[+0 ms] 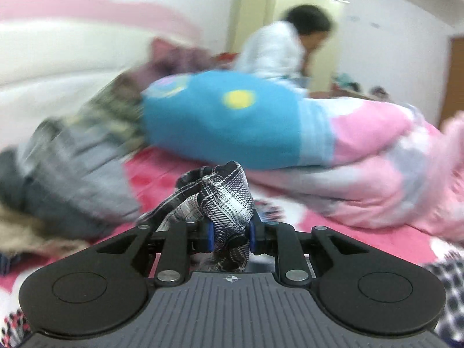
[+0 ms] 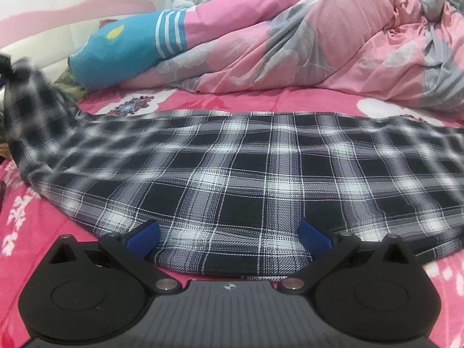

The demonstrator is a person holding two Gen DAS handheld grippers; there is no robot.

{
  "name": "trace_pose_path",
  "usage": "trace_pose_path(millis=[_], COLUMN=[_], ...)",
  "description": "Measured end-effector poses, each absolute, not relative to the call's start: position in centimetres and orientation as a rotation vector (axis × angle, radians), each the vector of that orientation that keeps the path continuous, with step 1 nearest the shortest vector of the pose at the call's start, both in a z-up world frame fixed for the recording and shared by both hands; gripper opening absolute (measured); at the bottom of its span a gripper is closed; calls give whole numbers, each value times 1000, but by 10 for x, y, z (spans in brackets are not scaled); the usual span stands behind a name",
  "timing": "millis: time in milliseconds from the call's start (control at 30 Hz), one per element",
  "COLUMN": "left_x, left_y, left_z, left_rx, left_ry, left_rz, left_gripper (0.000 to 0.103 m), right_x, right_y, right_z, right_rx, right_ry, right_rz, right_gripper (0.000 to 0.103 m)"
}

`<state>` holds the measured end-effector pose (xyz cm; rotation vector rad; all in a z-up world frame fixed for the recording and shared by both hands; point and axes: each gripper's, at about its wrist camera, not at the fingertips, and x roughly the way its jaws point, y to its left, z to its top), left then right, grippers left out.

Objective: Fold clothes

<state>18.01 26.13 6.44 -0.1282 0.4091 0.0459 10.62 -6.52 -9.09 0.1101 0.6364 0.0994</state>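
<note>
Plaid garment [image 2: 246,179] is lying spread on the pink bed [image 2: 34,217] while the left gripper [image 1: 230,236], clamped on one bunched end, is lifting it to fold across toward the wide-open right gripper [image 2: 229,236].

walls: white [image 1: 377,5] | door: wooden brown [image 1: 455,78] | cupboard: cream [image 1: 255,8] | headboard: white-pink [image 2: 58,29]

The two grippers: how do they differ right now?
The left gripper is shut on a bunched piece of the plaid garment; the right gripper is open, its blue pads spread over the flat cloth. Both share black arms and blue pads.
</note>
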Motion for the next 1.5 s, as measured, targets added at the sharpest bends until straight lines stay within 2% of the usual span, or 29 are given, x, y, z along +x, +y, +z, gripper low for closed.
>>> trace_pose_path(millis=[100, 233, 300, 400, 433, 467, 500, 600, 667, 800, 933, 1033, 1100, 1167, 1300, 1400, 1433, 1467, 1500], left_x=[183, 184, 186, 192, 184, 176, 163, 128, 114, 112, 118, 133, 145, 154, 158, 158, 158, 159, 158], left_y=[200, 122, 89, 63, 63, 64, 67, 85, 96, 108, 134, 157, 171, 179, 186, 188, 188, 188, 187], left_z=[71, 54, 29, -26, -36, -46, -47, -34, -26, -17, -26, -37, -43, -48, -60, -69, -70, -71, -70], left_rx=[-28, 50, 46, -29, -65, -101, -133, -251, -236, -208, -359, -462, -523, -536, -547, -567, -575, -583, -581], left_ry=[409, 462, 546, 786, 790, 786, 746, 631, 559, 484, 449, 423, 415, 420, 399, 396, 404, 412, 409], left_rz=[-46, -180, -241, -298, -294, -289, -285, -314, -277, -177, -105, -82, -75, -86, -137, -167, -182, -197, -209], left_gripper=[19, 19, 23, 26, 27, 29, 35, 42, 48, 49, 49, 49, 49, 49, 49, 49, 49, 49, 49], right_x=[104, 100, 98, 97, 96, 96, 95, 95, 95, 95, 84, 87, 101, 119, 155, 184, 193, 201, 206], right_y=[-69, -82, -89, -100, -103, -106, -108, -111, -110, -115, -123, -93, -64, -33, 12, 30, 32, 30, 23], right_z=[-91, -92, -93, -94, -94, -95, -95, -95, -94, -92, -71, -38, -22, -11, -16, -28, -33, -36, -36], right_rx=[148, 246, 300, 370, 392, 413, 426, 444, 439, 472, 489, 287, 136, -31, -291, -414, -436, -422, -356], right_ry=[624, 596, 583, 566, 561, 556, 553, 547, 548, 544, 497, 452, 439, 434, 476, 562, 604, 653, 691], right_rz=[113, 149, 168, 194, 202, 209, 215, 221, 219, 227, 263, 324, 383, 439, 503, 524, 526, 522, 513], right_gripper=[103, 103, 103, 103, 103, 103, 103, 103, 103, 103, 103, 102, 98, 90, 80, 69, 54, 31, 23])
